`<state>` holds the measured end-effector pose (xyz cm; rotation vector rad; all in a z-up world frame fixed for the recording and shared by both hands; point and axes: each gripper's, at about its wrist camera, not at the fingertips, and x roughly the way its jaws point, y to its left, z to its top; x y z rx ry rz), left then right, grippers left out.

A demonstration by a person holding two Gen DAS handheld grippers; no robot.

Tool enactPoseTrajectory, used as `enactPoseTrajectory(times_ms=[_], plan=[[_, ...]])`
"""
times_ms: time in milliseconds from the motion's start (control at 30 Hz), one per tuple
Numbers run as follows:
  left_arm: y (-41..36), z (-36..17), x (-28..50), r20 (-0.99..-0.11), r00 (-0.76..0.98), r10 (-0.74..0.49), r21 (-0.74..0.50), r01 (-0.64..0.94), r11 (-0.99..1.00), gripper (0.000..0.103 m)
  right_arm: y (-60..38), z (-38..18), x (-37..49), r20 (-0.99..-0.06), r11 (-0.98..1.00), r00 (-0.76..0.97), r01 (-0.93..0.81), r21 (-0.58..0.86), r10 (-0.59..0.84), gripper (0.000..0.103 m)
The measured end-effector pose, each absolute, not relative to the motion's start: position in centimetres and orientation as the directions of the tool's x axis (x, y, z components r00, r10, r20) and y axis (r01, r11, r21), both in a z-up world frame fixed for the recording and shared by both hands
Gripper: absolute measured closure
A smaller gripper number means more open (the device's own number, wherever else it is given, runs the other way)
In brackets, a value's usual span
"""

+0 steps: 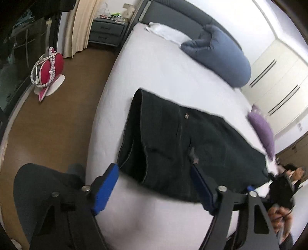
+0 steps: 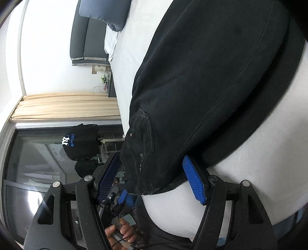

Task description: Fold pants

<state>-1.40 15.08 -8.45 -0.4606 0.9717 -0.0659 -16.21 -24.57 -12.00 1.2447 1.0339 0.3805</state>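
Observation:
Black pants (image 1: 182,142) lie folded on a white bed (image 1: 154,73); in the right wrist view the pants (image 2: 202,86) fill the upper right, with a back pocket near the fingers. My left gripper (image 1: 154,184) is open, its blue pads (image 1: 107,184) straddling the near edge of the pants. My right gripper (image 2: 154,178) is open, its blue pads (image 2: 193,180) either side of the pants' near corner. The other gripper and the hand holding it show at the lower right of the left wrist view (image 1: 279,184).
A blue pillow (image 1: 217,52) and a purple cushion (image 1: 262,127) lie on the bed. A grey headboard (image 1: 179,17), a nightstand (image 1: 107,31), a red object (image 1: 50,67) on the brown floor and white wardrobe doors (image 1: 279,77) surround it. A curtain (image 2: 65,105) and a dark window (image 2: 38,153) stand beside it.

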Motion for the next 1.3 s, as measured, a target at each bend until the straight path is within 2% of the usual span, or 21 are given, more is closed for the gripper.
enactPoseTrajectory(times_ms=[33,133,367,400,433,533,600,633,767,1133,1300], plan=[[14.8,-8.8,-1.4,-0.791,0.555,-0.258,-0.401,-0.152,0.903,0.042,-24.6,-12.2,-15.9,-0.434,0.333,0.520,0.280,0.900,0.735,0.036],[14.7,-9.3,-1.5,-0.797,0.534,-0.283,-0.421,-0.154,0.894,0.052,-24.8,-12.2,-15.6,-0.436,0.337,0.520,0.277,0.900,0.735,0.036],[13.9,-10.4,-1.0,-0.792,0.520,-0.320,-0.451,-0.146,0.880,0.053,-25.2,-12.4,-15.7,-0.434,0.333,0.526,0.280,0.901,0.731,0.036],[14.1,-10.5,-0.9,-0.793,0.515,-0.325,-0.454,-0.145,0.879,0.057,-25.1,-12.4,-15.6,-0.434,0.334,0.527,0.278,0.901,0.731,0.038],[14.2,-10.7,-0.8,-0.797,0.513,-0.319,-0.448,-0.147,0.882,0.072,-25.1,-12.5,-15.6,-0.435,0.335,0.526,0.278,0.900,0.731,0.038],[14.1,-11.1,-0.2,-0.797,0.496,-0.344,-0.462,-0.135,0.876,0.085,-25.1,-12.7,-15.6,-0.437,0.338,0.526,0.278,0.899,0.730,0.041],[13.9,-11.0,0.0,-0.804,0.493,-0.331,-0.443,-0.126,0.888,0.089,-25.2,-12.8,-15.7,-0.442,0.345,0.524,0.276,0.897,0.728,0.044],[13.8,-10.8,0.1,-0.806,0.497,-0.321,-0.435,-0.130,0.891,0.096,-25.2,-12.8,-15.7,-0.447,0.352,0.522,0.277,0.894,0.726,0.045],[14.9,-10.6,0.4,-0.809,0.504,-0.303,-0.437,-0.171,0.883,0.096,-25.7,-12.8,-15.9,-0.469,0.374,0.527,0.283,0.883,0.709,0.051],[16.9,-11.5,0.5,-0.808,0.492,-0.323,-0.452,-0.165,0.877,0.096,-29.0,-13.4,-17.5,-0.472,0.341,0.580,0.326,0.882,0.665,0.051],[18.0,-12.8,-0.4,-0.760,0.500,-0.416,-0.564,-0.187,0.804,0.093,-31.4,-13.8,-17.8,-0.444,0.276,0.638,0.350,0.895,0.629,0.051]])
